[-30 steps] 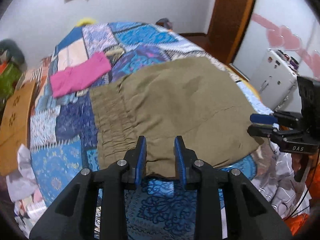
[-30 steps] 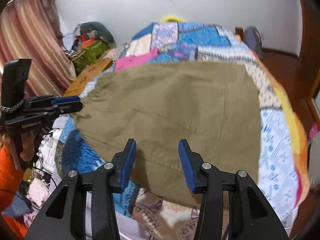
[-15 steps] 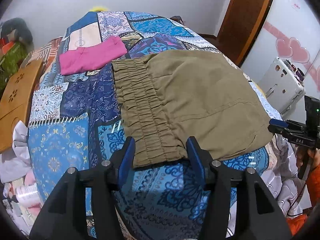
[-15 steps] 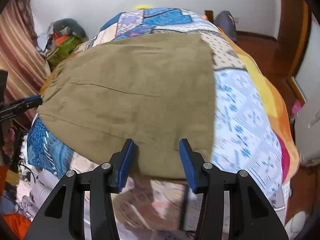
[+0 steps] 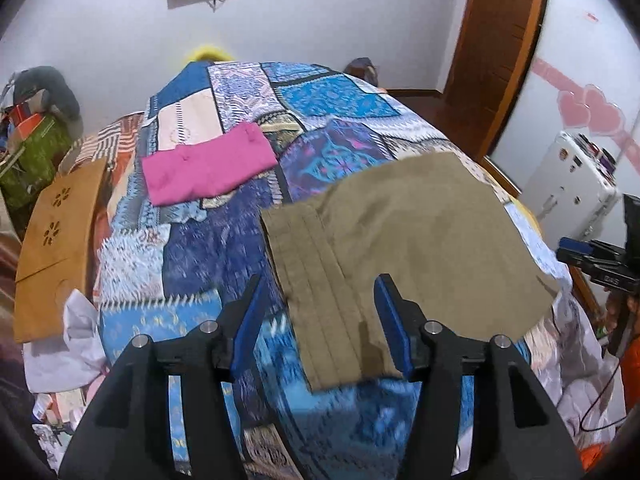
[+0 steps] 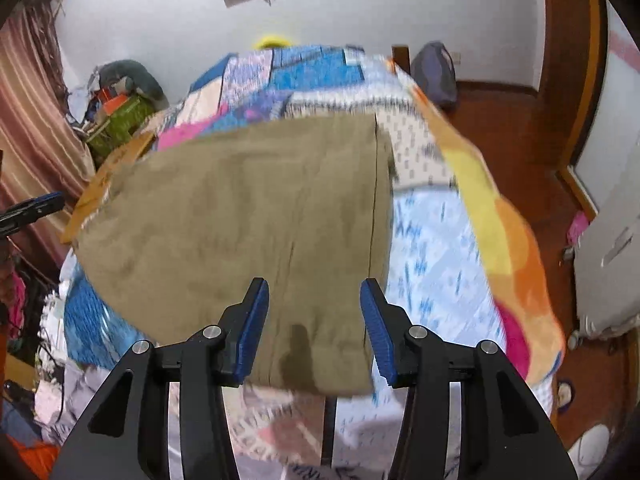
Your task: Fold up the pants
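1. Left wrist view shows the left gripper [image 5: 320, 320] spread wide and holding nothing; the elastic waistband end of the olive pants [image 5: 408, 240] lies on the bed just ahead of it, between its blue fingertips.
2. Only writing visible is white lettering on the right gripper [image 5: 592, 258], off to the right in this view; it is too blurred to read.
3. Right wrist view shows the right gripper [image 6: 314, 316] also spread and empty, with the other end of the pants [image 6: 248, 216] just ahead of its fingers.
4. Only the left view shows the waistband and, farther ahead to the left, a folded pink garment [image 5: 208, 168] on the patchwork quilt [image 5: 192, 264].
5. Folded pants' long axis runs across the bed, from the left gripper to the right one.
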The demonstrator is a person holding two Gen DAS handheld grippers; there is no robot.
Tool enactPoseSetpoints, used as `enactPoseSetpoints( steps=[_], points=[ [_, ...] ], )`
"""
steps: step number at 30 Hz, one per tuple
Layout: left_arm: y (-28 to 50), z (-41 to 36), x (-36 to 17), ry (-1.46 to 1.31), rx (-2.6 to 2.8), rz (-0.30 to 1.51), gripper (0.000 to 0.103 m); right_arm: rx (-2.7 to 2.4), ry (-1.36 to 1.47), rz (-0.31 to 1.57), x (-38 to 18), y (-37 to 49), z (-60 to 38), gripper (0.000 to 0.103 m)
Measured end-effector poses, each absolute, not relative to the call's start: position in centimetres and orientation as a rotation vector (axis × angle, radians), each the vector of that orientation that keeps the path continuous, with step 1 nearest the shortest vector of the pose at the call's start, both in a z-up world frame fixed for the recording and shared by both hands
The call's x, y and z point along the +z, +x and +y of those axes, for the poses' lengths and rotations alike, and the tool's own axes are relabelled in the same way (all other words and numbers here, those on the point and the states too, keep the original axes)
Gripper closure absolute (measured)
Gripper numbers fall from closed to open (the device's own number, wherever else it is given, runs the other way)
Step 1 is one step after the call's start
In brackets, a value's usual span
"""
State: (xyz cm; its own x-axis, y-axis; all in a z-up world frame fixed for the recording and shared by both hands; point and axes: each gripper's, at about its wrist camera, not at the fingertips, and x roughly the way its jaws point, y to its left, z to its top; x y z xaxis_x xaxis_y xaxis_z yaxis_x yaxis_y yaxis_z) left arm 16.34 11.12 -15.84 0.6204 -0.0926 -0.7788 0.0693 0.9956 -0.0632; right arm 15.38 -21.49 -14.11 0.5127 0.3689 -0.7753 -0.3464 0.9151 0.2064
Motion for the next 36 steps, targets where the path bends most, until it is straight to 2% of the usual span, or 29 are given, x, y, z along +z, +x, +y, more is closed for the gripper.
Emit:
enactPoseSetpoints(
  steps=[12, 28, 29, 30, 31, 36],
  points=[
    [26.1, 12.5, -18.8, -0.085, -0.016, 0.966, 0.047, 0.393, -0.043, 0.855, -13.2, 23.5, -20.4, 0.056],
    [30.0, 13.6, -23.7, -0.135, -0.012, 1.035, 0.046, 0.389, -0.052, 0.976, -20.0, 37.3, -18.6, 0.057],
    [30.0, 13.6, -23.7, -0.135, -0.009, 1.033, 0.046, 0.398, -0.054, 0.984, -20.4, 37.8, -18.4, 0.062],
    [30.0, 13.6, -23.8, -0.133, -0.004, 1.027, 0.046, 0.396, -0.070, 0.993, -20.9, 38.2, -18.1, 0.083],
    [30.0, 13.5, -23.9, -0.127, 0.004, 1.024, 0.045, 0.381, -0.091, 1.001, -21.3, 38.3, -17.9, 0.094],
    [30.1, 14.2, -24.5, -0.157, 0.036, 1.032, 0.044, 0.374, -0.175, 0.994, -22.2, 38.3, -17.0, 0.095]
  ],
)
